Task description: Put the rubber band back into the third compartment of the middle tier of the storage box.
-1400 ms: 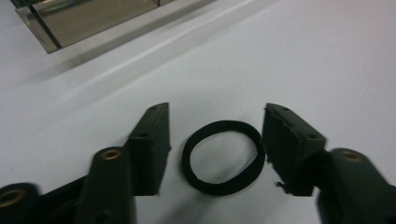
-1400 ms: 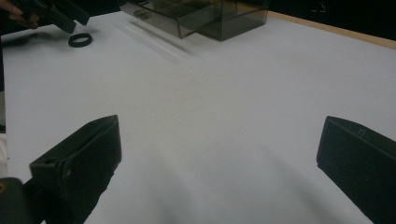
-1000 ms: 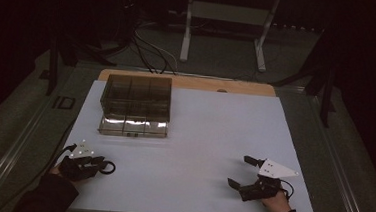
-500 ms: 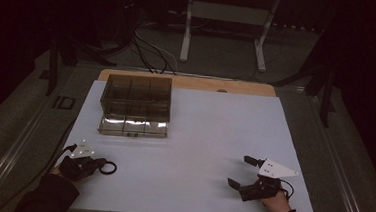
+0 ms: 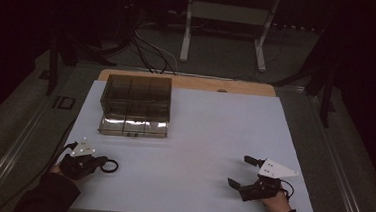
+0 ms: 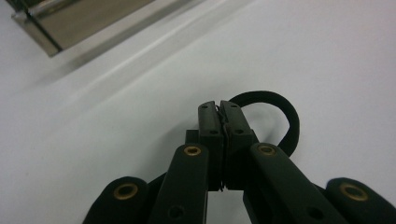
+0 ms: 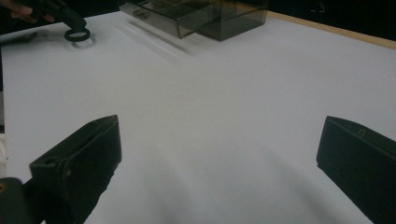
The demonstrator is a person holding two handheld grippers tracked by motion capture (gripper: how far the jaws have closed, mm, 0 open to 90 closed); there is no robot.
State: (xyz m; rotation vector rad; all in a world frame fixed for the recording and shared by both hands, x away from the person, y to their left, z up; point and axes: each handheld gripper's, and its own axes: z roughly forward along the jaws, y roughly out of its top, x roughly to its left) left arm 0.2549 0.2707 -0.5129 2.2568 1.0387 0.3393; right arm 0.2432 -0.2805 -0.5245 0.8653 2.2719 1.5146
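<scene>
1. The small black elastic ring (image 6: 285, 116) is pinched at its near edge by the left gripper (image 5: 96, 162); the jaws have just been closing and are now pressed fully together on the band, the rest of the loop sticking out past the tips.
2. The ring is seen lying flat on the white table sheet (image 5: 199, 137), in front of and slightly left of the smoky transparent plastic compartment box (image 5: 135, 105), well apart from it, near the front left corner of the sheet.
3. An edge pinch is judged the likely reason for the low, nearly level gripper angle: a thin band flat on the sheet can only be caught by its rim.
4. The right gripper (image 5: 246, 173) is held with jaws wide apart and nothing between them, well to the right of the box and nearer the front edge; in its own view, bare sheet is seen between the two black jaws.
5. It is judged to be parked there, out of the way.
6. The box is placed at the back left of the sheet, its open tray facing the person, probably so the ring can be dropped in from the front.
7. The ring is not yet lifted; the loop is seen touching the sheet.
</scene>
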